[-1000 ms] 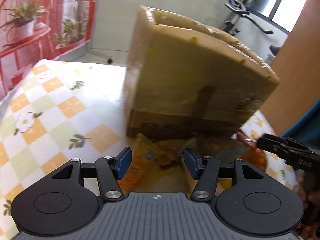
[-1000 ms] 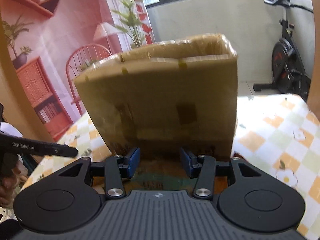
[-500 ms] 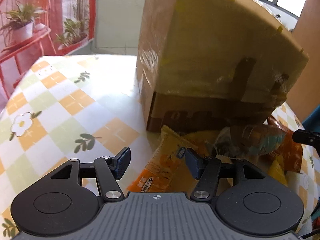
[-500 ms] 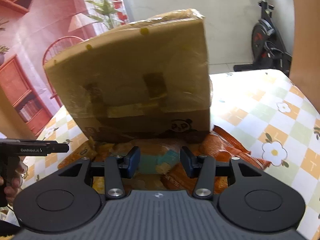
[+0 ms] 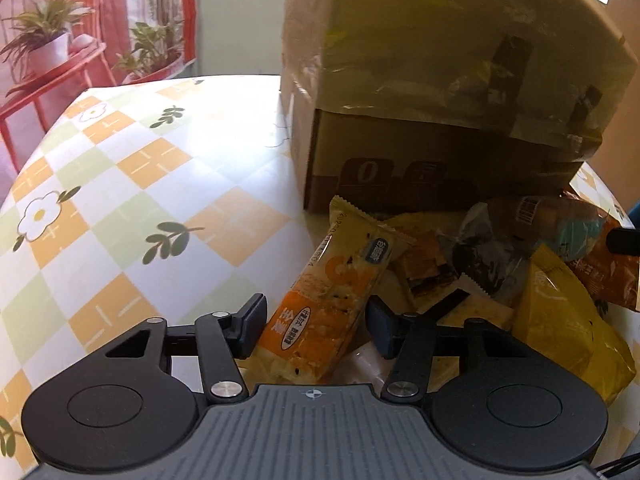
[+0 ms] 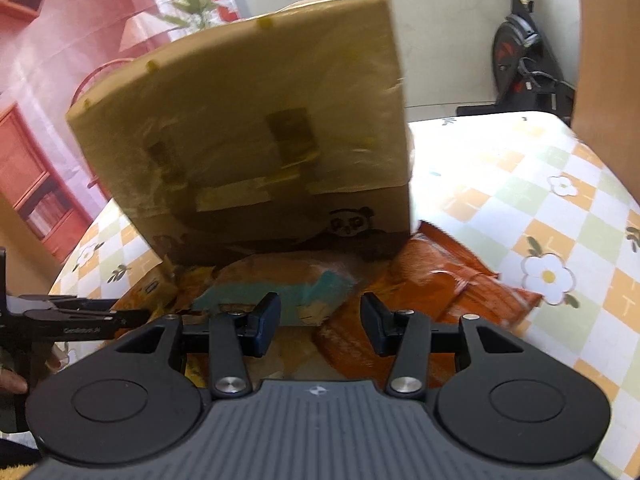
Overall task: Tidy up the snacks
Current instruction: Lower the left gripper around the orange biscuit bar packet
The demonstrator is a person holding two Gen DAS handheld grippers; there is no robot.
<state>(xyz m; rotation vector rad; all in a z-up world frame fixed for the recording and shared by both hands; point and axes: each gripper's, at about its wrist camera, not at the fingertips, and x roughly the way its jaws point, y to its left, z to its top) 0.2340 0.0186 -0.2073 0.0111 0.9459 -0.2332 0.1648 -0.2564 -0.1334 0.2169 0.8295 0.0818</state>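
Note:
A heap of snack packs lies on the table against a tall cardboard box. My left gripper hangs low over the heap's left end. Its jaws are closing with an orange cracker pack between them, and I see no firm pinch. Beside that pack lie a yellow bag and a brown and teal pack. My right gripper stands open above the teal pack and an orange bag, holding nothing. The left gripper shows at the left edge of the right wrist view.
The table carries a checked cloth with flowers and bare room left and right of the box. A hand holds the left tool. An exercise bike stands behind the table, and a red plant stand at the far left.
Both grippers have sunk toward the table, so the snack heap at the box's foot came into view. The left jaws have narrowed around the orange cracker pack. The right jaws kept their width.

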